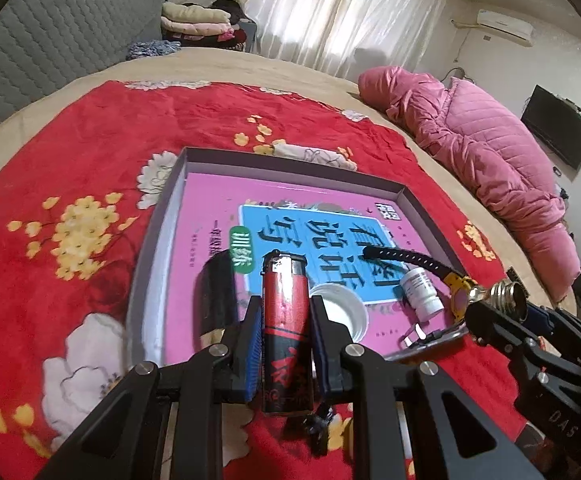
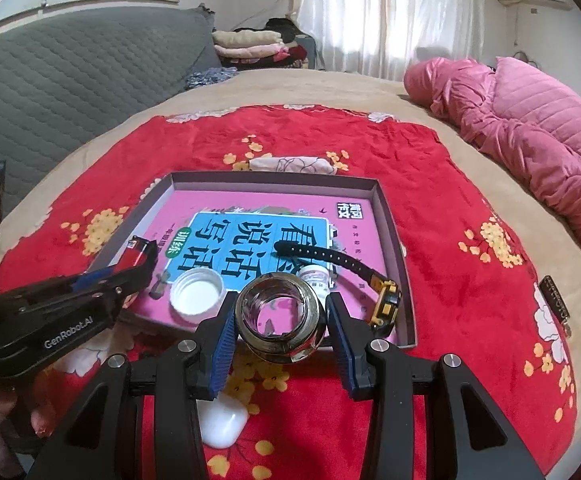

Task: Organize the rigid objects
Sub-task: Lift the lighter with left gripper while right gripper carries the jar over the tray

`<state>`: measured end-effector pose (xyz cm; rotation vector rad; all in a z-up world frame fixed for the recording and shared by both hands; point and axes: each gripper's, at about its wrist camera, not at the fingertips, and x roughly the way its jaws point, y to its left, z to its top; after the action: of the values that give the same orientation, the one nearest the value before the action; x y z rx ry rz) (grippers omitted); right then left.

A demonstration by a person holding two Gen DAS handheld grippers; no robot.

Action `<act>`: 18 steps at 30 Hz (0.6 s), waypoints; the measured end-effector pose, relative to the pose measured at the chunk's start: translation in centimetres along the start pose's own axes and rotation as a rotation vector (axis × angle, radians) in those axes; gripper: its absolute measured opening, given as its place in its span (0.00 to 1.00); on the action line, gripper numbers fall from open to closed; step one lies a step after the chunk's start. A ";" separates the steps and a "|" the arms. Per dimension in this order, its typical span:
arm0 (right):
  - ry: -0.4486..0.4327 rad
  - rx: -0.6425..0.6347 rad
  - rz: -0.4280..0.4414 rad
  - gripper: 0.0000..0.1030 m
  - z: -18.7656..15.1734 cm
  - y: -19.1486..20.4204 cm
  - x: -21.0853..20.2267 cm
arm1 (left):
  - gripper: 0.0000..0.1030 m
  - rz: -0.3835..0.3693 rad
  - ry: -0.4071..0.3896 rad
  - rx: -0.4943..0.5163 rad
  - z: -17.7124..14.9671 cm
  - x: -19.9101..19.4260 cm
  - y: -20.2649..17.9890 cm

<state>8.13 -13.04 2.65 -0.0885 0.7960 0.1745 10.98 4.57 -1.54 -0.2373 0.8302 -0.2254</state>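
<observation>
My left gripper (image 1: pixel 284 320) is shut on a red and black lighter (image 1: pixel 286 332) and holds it over the near edge of a shallow grey box (image 1: pixel 290 162). The box holds a pink book (image 2: pixel 250 204), a white lid (image 2: pixel 197 291), a small white bottle (image 2: pixel 315 274) and a yellow watch with a black strap (image 2: pixel 384 304). My right gripper (image 2: pixel 280 322) is shut on a clear glass jar (image 2: pixel 278 316) with its mouth facing the camera, at the box's near edge. In the right wrist view the left gripper (image 2: pixel 138 260) and lighter (image 2: pixel 136 250) show at left.
The box lies on a red flowered blanket (image 1: pixel 90 140) on a bed. A pink quilted jacket (image 1: pixel 482 148) lies at the right. A white object (image 2: pixel 222 424) lies under my right gripper. A dark tag (image 2: pixel 556 300) lies on the blanket at right. A grey headboard (image 2: pixel 70 72) stands behind.
</observation>
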 end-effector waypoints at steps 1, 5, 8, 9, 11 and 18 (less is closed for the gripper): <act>0.002 -0.003 -0.003 0.43 0.1 0.1 0.2 | 0.22 -0.012 -0.003 0.001 0.1 0.1 -0.1; -0.003 -0.021 -0.009 0.43 0.5 0.6 0.7 | 0.22 -0.028 -0.015 0.027 0.4 0.8 -0.6; -0.001 -0.031 -0.012 0.43 0.8 1.0 1.3 | 0.22 -0.040 0.001 0.029 0.5 1.5 -0.5; -0.002 -0.031 -0.013 0.43 0.9 1.1 1.5 | 0.22 -0.047 0.008 0.024 0.5 1.7 -0.4; -0.001 -0.031 -0.014 0.43 1.1 1.2 1.8 | 0.22 -0.060 0.016 0.032 0.5 2.1 -0.4; 0.011 -0.006 -0.012 0.43 1.8 1.3 3.3 | 0.19 -0.069 0.049 0.029 0.3 2.9 0.0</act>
<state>11.45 -11.14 1.51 -0.1004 0.8062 0.1654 13.13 3.74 -3.35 -0.2340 0.8675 -0.3091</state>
